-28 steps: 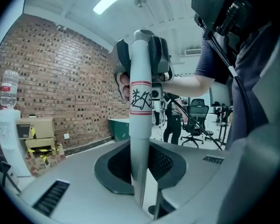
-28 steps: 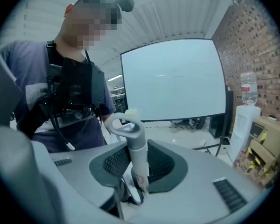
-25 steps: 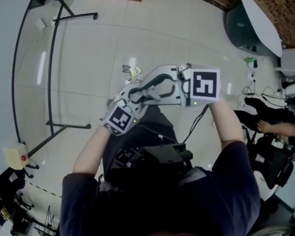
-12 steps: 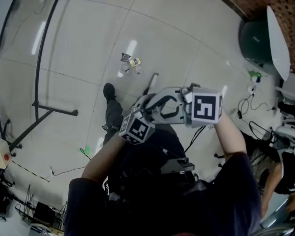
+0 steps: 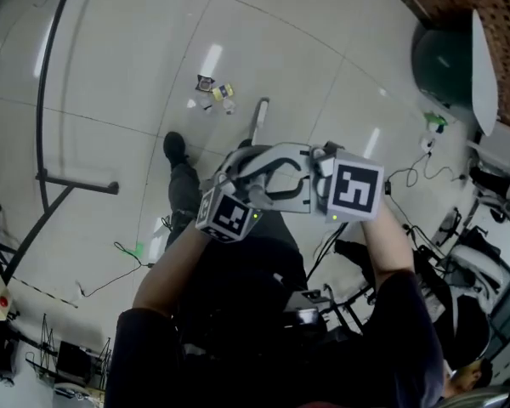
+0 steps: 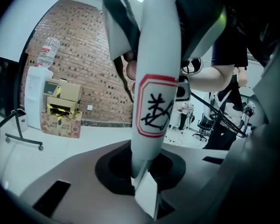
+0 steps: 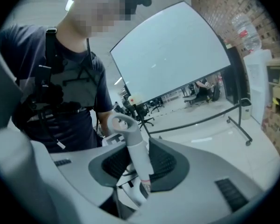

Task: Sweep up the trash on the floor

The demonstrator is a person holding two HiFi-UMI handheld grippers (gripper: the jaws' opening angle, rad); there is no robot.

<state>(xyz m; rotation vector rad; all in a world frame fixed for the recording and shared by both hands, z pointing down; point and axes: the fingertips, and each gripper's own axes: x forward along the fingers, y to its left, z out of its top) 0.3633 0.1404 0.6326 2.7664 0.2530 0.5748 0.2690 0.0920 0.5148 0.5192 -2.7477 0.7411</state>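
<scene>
Two grippers: I hold both close together in front of my chest, above the pale tiled floor [image 5: 110, 75].
Left gripper [image 6: 144, 181]: my jaws have just been closing and are clamped on a white handle [image 6: 156, 78] with a red-bordered label and a black scrawl.
Right gripper [image 7: 137, 167]: my jaws have just been opening a little, yet the pads still press on a looped handle [image 7: 133, 146] standing upright between them.
Trash [image 5: 214, 93]: a few small scraps lie together on the floor, well ahead of my grippers.
Shoe [image 5: 174, 147]: my dark shoe is between the trash and me.
</scene>
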